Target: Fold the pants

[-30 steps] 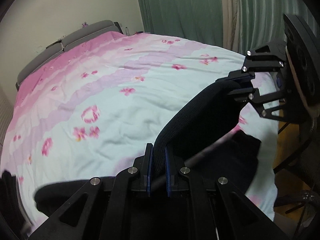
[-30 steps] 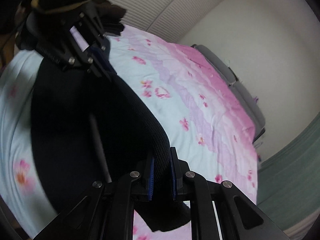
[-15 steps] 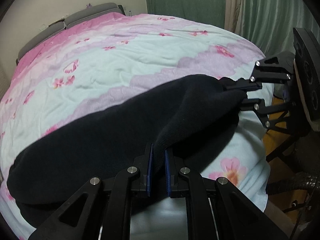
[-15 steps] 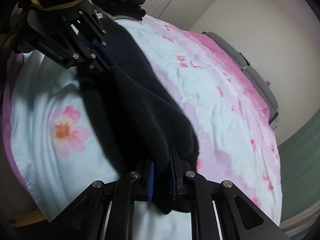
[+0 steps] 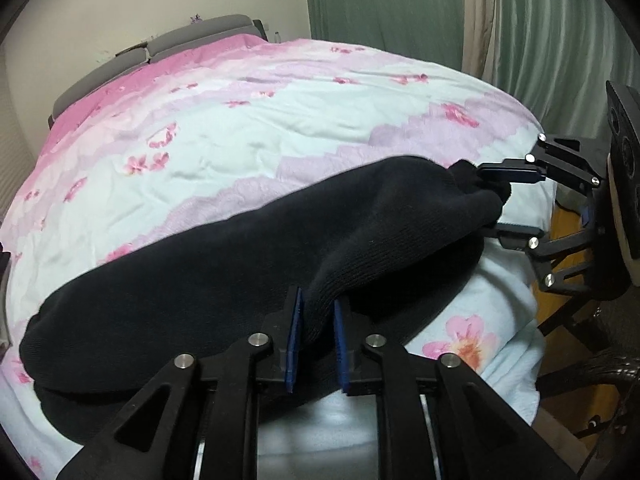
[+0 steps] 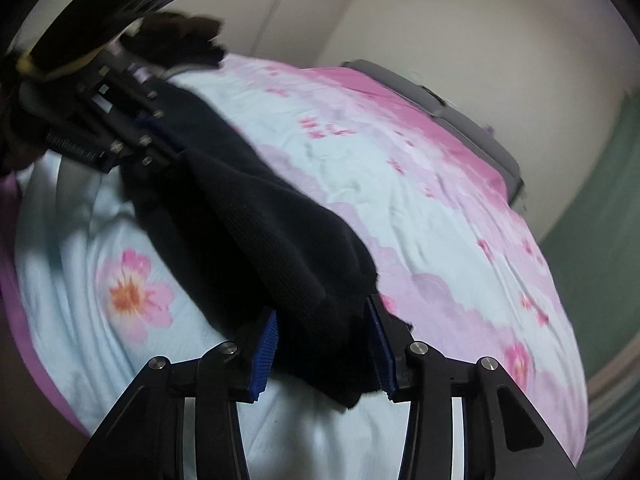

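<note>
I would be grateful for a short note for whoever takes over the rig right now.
Left claw: jaws have just been opening slightly, a ridge of the black pants still between the pads.
Right claw: jaws have just been opening wide, cloth loose between them.
Pants: lie folded over along the near edge of the bed, on the flowered cover.
Done: this fold is laid down.
Left: let go fully, draw both claws back, probably fold once more.

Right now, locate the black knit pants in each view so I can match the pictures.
Left wrist view: black knit pants stretch from lower left to mid right across the floral bedspread.
Right wrist view: pants run diagonally from upper left to bottom centre.
Shared landmark: the grey headboard.
</note>
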